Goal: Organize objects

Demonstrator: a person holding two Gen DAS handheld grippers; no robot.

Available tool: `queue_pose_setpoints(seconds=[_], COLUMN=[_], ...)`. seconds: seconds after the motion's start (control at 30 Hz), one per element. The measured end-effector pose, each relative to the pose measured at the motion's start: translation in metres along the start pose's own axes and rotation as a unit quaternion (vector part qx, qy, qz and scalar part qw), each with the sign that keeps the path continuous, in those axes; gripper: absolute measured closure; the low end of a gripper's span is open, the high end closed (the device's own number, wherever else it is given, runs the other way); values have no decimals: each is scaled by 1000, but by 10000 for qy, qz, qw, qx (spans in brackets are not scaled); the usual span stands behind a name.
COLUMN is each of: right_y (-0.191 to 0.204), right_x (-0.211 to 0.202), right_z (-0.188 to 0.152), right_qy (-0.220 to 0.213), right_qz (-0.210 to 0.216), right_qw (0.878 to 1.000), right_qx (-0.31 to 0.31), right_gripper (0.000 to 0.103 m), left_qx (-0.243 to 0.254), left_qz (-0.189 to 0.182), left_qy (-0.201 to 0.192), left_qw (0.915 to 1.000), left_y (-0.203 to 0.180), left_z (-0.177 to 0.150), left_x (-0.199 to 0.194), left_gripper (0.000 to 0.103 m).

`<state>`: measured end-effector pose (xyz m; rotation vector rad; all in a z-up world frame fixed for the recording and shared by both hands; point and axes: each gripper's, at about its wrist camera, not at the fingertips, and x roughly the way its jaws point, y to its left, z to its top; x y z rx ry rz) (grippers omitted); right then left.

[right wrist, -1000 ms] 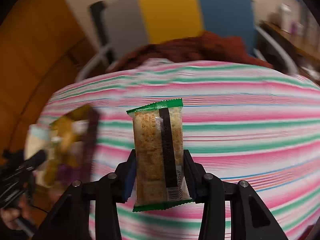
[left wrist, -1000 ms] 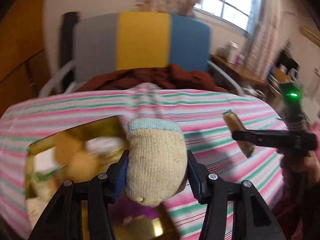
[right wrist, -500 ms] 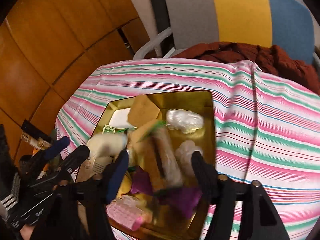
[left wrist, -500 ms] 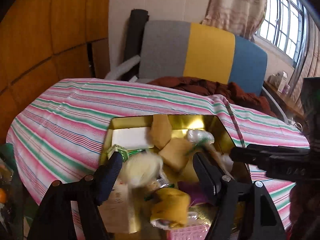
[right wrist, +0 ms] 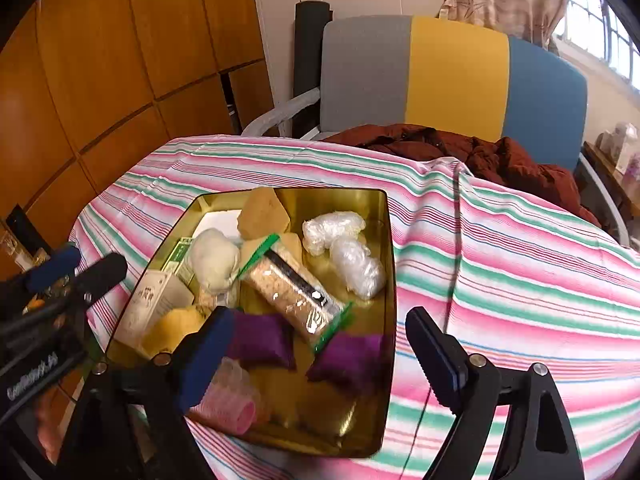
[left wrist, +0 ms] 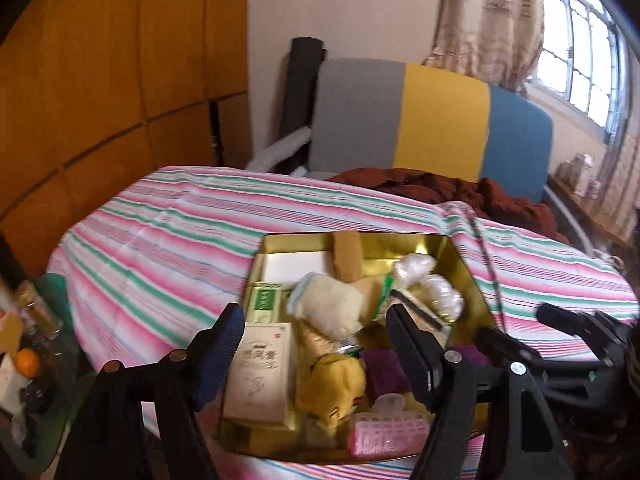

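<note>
A: While both grippers hang over the gold tin (right wrist: 384, 264), nothing is in either of them. The left gripper (left wrist: 316, 340) has its jaws spread wide and empty, and the right gripper (right wrist: 316, 340) is just as wide and just as bare.

B: So where has everything gone?

A: Into the tin, by the look of it. The cream sock (left wrist: 332, 308) lies on the heap near the middle, and the green-edged snack bar (right wrist: 296, 292) rests slantwise across the pile. Around them sit two purple pouches (right wrist: 260, 340), two clear plastic bundles (right wrist: 352, 256), a pink hair roller (right wrist: 228, 404), a yellow cloth (left wrist: 332, 384) and some tan sponge pieces (right wrist: 262, 212).

B: Anything left out on the counter?

A: On the striped cloth (right wrist: 500, 260) over the counter I see nothing loose in either view. My read is that the gathering is done or nearly done; what is left, if anything, lies outside these views.

B: Any labels you can read?

A: The white carton (left wrist: 260, 372) on the tin's left side carries red Chinese characters, too soft to read surely. The green box (left wrist: 264, 300) beside it has print that is too small. The snack bar shows a dark strip with a small white patch, perhaps a barcode, but no brand I can make out. The left gripper's body, seen from the right wrist, bears white lettering that stays blurred.
</note>
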<state>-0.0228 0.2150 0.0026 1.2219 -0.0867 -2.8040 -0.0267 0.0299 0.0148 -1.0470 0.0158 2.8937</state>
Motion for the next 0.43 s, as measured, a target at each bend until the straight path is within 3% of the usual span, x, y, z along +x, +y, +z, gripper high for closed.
queue_pose_setpoints(seconds=[0.2, 0.23, 0.3, 0.43], right_y=[2, 3, 2, -4], right_x=[-11, -10, -10, -10], right_z=[-21, -24, -28, -31], right_qy=[-77, -59, -34, -30], right_qz=[-88, -108, -124, -191], right_qw=[9999, 9999, 9999, 9998], right_qx=[-39, -46, -39, 54], right_gripper=[14, 13, 13, 13], left_qx=[49, 144, 248, 188], left_qz=[264, 299, 383, 241], left_qy=[-130, -168, -274, -185], left_qw=[9996, 9993, 9986, 9994], left_y=[2, 1, -1, 1], left_z=[-14, -15, -21, -26], left_x=[-8, -8, -11, -11], left_gripper=[30, 32, 46, 47])
